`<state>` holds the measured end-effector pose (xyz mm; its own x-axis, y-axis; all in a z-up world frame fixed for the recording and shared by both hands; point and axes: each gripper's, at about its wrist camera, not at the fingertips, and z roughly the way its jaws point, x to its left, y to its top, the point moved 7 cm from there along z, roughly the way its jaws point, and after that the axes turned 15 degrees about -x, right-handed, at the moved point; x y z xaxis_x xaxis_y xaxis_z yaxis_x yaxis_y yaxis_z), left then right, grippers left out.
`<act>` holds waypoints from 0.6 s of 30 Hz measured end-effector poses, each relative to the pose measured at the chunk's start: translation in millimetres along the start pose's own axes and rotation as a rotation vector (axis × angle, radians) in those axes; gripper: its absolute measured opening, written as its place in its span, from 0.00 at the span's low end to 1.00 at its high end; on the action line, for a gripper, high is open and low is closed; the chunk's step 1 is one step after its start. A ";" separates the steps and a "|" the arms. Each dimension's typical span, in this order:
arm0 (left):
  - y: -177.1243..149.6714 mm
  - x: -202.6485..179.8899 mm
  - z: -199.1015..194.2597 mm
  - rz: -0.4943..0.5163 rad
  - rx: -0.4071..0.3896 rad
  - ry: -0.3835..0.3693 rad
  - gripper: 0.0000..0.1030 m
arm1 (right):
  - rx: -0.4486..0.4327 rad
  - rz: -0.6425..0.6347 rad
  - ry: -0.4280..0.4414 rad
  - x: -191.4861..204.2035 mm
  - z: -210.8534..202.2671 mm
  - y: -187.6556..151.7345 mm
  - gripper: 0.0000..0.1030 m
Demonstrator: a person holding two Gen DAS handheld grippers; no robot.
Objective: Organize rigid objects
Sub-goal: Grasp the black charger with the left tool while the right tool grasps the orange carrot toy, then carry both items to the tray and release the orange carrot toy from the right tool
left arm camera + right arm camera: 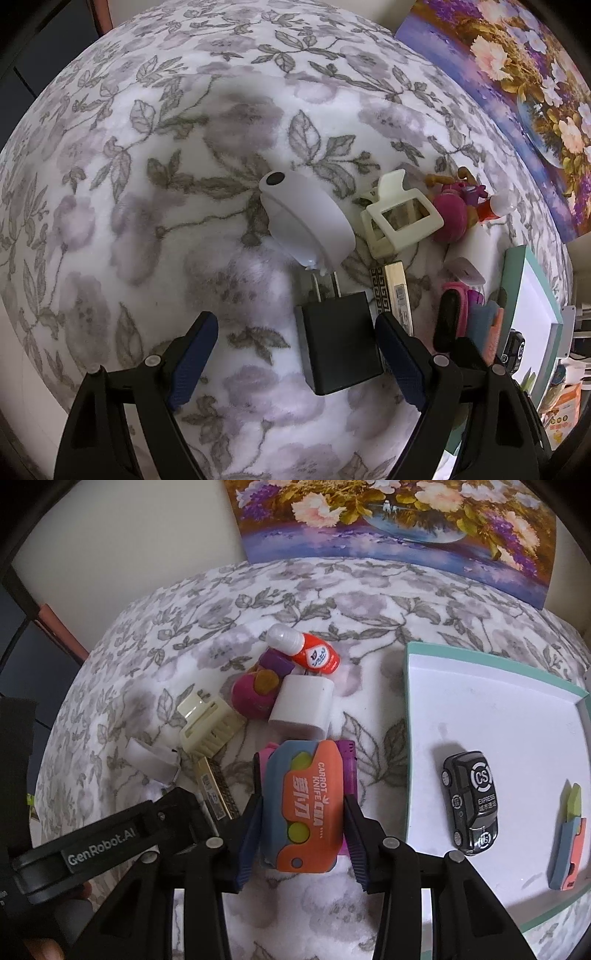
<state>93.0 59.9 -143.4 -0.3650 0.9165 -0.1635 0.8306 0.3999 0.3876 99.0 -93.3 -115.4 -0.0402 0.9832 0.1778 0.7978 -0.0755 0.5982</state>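
**Carrot knife flanked, charger waiting**

The orange carrot-knife toy [308, 806] lies atop the pile, left of the teal-rimmed tray [491, 716]; the right claw [301, 843] brackets it, ready to lift. The left claw [295, 354], spread, straddles the black charger [340, 343] on the floral blanket [147, 184].

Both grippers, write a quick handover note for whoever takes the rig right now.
Left gripper: open, black charger lying between its fingers, not gripped.
Right gripper: astride the orange carrot knife toy, grip unclear.
Done: black toy car and a second carrot knife sit in the teal-rimmed tray.
Left on the blanket: white hair clip, red bottle, white adapter, pink toy.
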 end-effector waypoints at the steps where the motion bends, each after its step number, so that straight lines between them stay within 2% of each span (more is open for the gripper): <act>1: -0.2 -1.0 -0.1 0.003 0.001 -0.005 0.83 | 0.006 -0.001 0.002 0.7 1.6 -1.6 0.44; 6: -6.0 -11.6 -1.4 -0.014 0.018 -0.085 0.63 | 0.037 -0.006 0.011 2.0 8.6 -9.3 0.44; 11: -18.0 -28.1 5.0 -0.031 0.076 -0.166 0.33 | 0.040 -0.029 -0.041 -5.6 11.6 -11.3 0.44; 13: -17.8 -27.5 5.7 0.001 0.069 -0.137 0.30 | 0.044 -0.020 -0.049 -9.5 12.2 -11.9 0.44; 18: -18.8 -26.4 5.4 -0.007 0.065 -0.141 0.30 | 0.046 -0.003 -0.042 -12.1 12.2 -11.9 0.44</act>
<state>89.4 28.2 -151.2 -0.3120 0.9035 -0.2938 0.8553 0.4018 0.3273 97.4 -102.3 -134.2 -0.0182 0.9896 0.1426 0.8244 -0.0658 0.5621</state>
